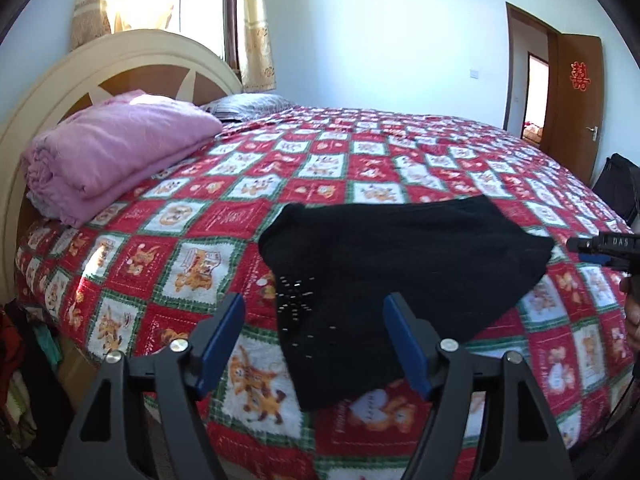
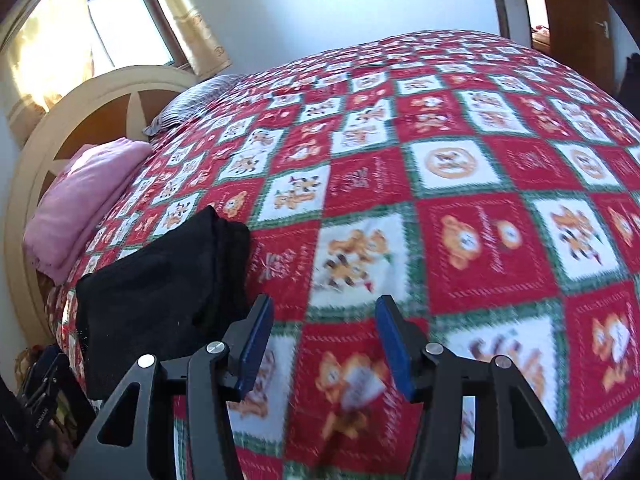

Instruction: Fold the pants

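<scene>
The black pants (image 1: 400, 264) lie folded into a compact pile near the front edge of the bed, with small studs on the near part. They also show in the right wrist view (image 2: 160, 292) at the left. My left gripper (image 1: 314, 312) is open and empty, held just above the near edge of the pants. My right gripper (image 2: 324, 316) is open and empty over the bare quilt, to the right of the pants. The right gripper's tip also shows in the left wrist view (image 1: 600, 246) at the right edge.
A red, white and green patchwork quilt (image 1: 360, 168) covers the bed. A folded pink blanket (image 1: 116, 148) lies by the cream headboard (image 1: 60, 80), a grey pillow (image 1: 248, 102) behind it. A brown door (image 1: 576, 100) stands open far right. Clutter sits on the floor at left.
</scene>
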The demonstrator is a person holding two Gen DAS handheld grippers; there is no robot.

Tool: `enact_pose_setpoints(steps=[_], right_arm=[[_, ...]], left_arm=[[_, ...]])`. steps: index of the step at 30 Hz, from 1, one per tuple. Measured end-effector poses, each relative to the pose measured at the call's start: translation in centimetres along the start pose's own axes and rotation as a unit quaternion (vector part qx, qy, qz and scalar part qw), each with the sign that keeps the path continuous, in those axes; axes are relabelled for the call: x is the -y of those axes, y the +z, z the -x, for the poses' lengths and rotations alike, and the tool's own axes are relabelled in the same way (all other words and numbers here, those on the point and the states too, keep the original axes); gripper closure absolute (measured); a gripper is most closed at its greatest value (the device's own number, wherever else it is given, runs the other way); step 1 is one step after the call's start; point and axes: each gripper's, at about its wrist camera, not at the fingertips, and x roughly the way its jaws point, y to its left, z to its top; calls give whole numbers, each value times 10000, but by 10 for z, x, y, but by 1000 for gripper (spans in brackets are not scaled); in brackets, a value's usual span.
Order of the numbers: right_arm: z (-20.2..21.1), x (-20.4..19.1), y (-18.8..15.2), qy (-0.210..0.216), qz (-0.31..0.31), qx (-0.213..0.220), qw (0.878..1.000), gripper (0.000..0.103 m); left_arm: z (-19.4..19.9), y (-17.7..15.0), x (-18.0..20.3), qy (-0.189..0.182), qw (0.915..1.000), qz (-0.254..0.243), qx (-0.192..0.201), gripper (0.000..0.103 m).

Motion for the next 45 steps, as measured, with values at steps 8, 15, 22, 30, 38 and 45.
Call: enact_pose_setpoints(steps=[8, 15, 22, 30, 38, 45], right_arm=[[49, -13, -17, 202, 148, 298, 9992, 45], [92, -69, -28, 433, 1035, 771, 9907, 37], [115, -102, -43, 466, 1697, 1135, 9778, 32], [117, -109, -49, 518, 1833, 1154, 9749, 30], [119, -112, -51, 537, 1893, 1168, 9735, 30], [118, -113, -52, 540, 1900, 1141, 9736, 30]], left_arm=[[31, 5, 19, -120, 9994, -161, 265, 26], [48, 10, 20, -68, 9987, -95, 496, 18], [61, 16, 17, 54, 9972, 11, 742, 3], [65, 18, 15, 81, 9967, 41, 802, 1], [65, 18, 15, 74, 9967, 32, 806, 1], [65, 18, 15, 77, 9968, 32, 797, 1]])
